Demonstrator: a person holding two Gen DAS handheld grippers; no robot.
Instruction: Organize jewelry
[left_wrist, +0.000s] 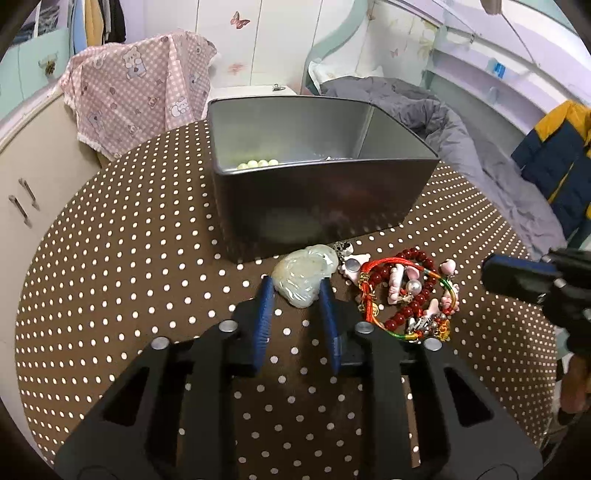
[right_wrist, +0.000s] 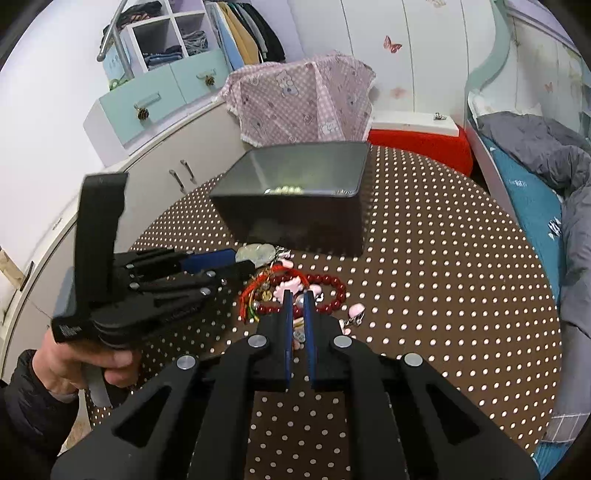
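A pale green jade pendant (left_wrist: 304, 275) lies on the dotted table just in front of a dark metal box (left_wrist: 317, 210). My left gripper (left_wrist: 296, 291) is open, its blue fingers on either side of the pendant's near end. The box holds a string of pale beads (left_wrist: 257, 163). To the right lies a heap of a red bead bracelet (left_wrist: 410, 291), red cord and pink charms. My right gripper (right_wrist: 298, 301) is over that heap (right_wrist: 295, 291), its jaws narrowly apart around a pink charm bracelet; whether they grip it is unclear.
The round table (left_wrist: 129, 266) has a brown cloth with white dots. A pink patterned cloth (left_wrist: 136, 88) covers something behind the table. A bed with a grey quilt (right_wrist: 546, 147) stands to the right, a cabinet (right_wrist: 192, 162) to the left.
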